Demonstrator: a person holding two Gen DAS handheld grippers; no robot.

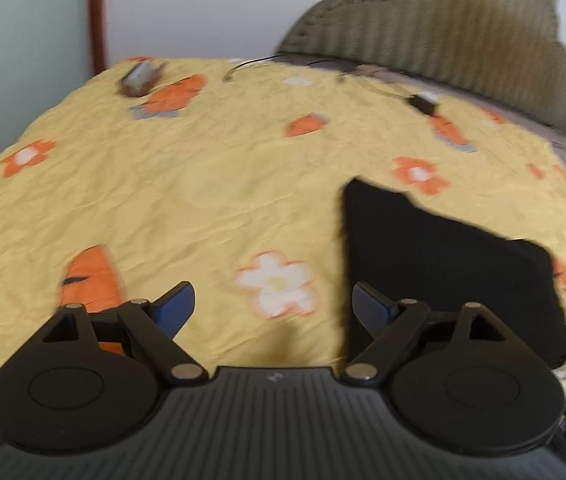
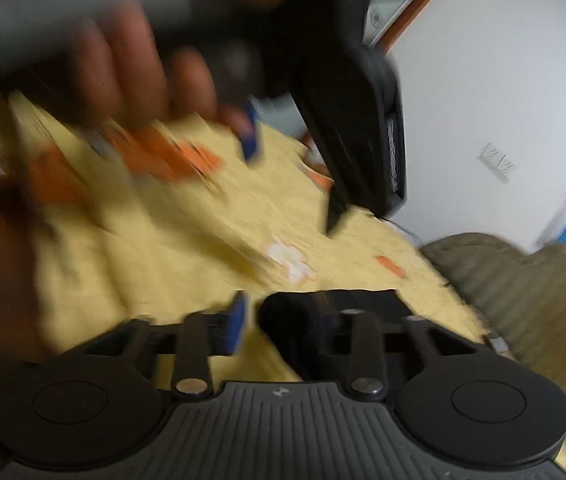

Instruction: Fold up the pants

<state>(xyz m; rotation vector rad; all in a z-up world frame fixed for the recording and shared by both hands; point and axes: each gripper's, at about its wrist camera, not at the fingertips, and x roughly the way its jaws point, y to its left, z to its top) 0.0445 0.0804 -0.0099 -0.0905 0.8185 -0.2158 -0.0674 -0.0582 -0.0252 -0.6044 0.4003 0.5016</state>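
Gaping empty, left gripper (image 1: 273, 306) hanging just left of folded pants (image 1: 443, 264), long axis running away; right gripper (image 2: 279, 320) blurred, apparently parted, nearer.

L claw (image 1: 274, 304) open, empty; R claw (image 2: 279, 320) open, blurred

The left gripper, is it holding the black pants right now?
No. The left gripper is wide open above the yellow flowered sheet, and the folded black pants lie beside it, ungripped.
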